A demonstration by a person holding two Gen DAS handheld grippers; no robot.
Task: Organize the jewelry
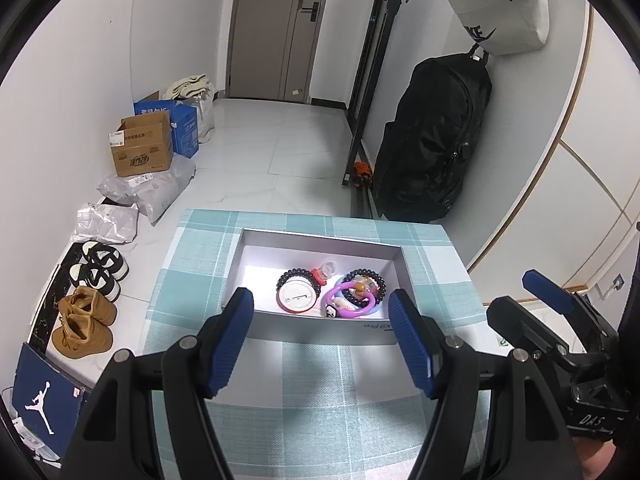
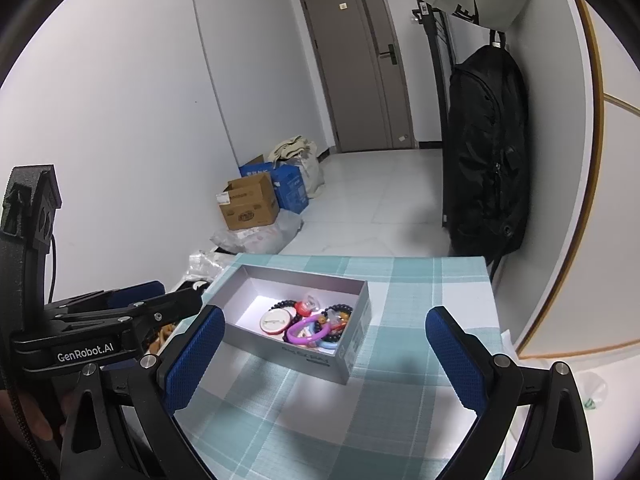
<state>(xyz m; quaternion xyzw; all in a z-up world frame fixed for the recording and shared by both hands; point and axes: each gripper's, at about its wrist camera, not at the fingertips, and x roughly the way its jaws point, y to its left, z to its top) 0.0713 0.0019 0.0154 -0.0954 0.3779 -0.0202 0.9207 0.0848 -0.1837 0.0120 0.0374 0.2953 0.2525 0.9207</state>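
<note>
On the table with the checked teal cloth point(image 1: 320, 364), a shallow grey box point(image 1: 320, 324) stands open, and all the jewelry is lying inside it. Going from the left: the left gripper point(image 1: 322, 340) hangs over the near part of the cloth with its two blue pads apart and nothing between them. In its own view the box is straight ahead and a little below, with the near wall of the box just beyond the fingertips. The long axis of the box runs from left to right across this view, so the gripper faces its long side squarely.

Inside the box, from left to right, I see a round white piece with a red rim point(image 1: 298, 299) circled by a dark bead bracelet point(image 1: 298, 276), then a small red and clear item point(image 1: 325, 271), then a purple ring bangle point(image 1: 350, 300) lying partly over a second dark bead bracelet point(image 1: 366, 286). These pieces touch and overlap each other, gathered toward the right half of the box.

Further right, the right gripper point(image 2: 324, 356) is also open and empty. From its view the box is ahead and to the left, turned at an angle, with one corner pointing toward it.

I judge that the left gripper is nearer and better aligned, so it could reach down over the near wall most easily.
</note>
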